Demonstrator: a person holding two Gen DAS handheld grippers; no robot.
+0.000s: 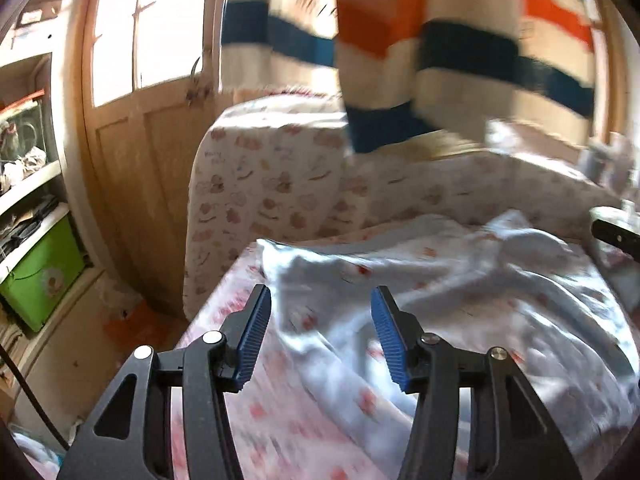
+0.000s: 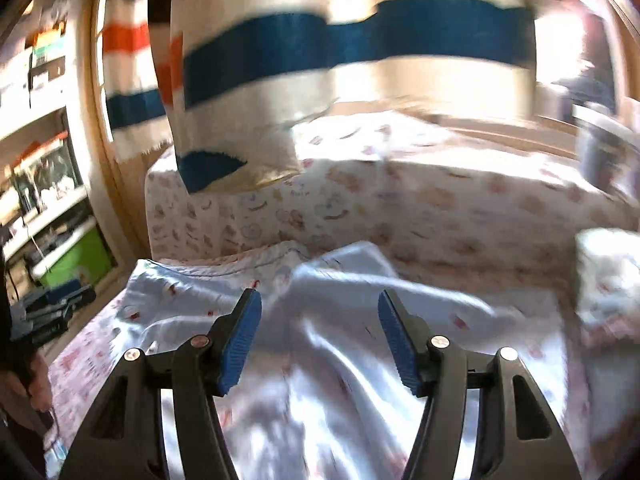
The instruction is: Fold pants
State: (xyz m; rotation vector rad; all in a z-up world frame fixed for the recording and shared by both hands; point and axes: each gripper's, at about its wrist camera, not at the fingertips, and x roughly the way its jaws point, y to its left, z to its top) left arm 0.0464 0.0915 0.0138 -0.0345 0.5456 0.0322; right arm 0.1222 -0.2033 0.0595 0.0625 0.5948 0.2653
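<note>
Pale blue pants [image 1: 460, 280] with small red prints lie crumpled on a bed with a pink-patterned sheet [image 1: 280, 420]. My left gripper [image 1: 320, 304] is open and empty, just above the pants' near left part. In the right wrist view the same pants [image 2: 340, 360] spread below my right gripper [image 2: 320, 308], which is open and empty over their middle. The left gripper [image 2: 52, 312] shows at the left edge of that view. Both views are motion-blurred.
A striped curtain [image 1: 440, 40] in white, orange and blue hangs over the far side. A patterned mattress or cushion [image 1: 272, 184] stands behind the bed. A wooden door [image 1: 132, 140] and shelves with a green box [image 1: 40, 276] are at the left.
</note>
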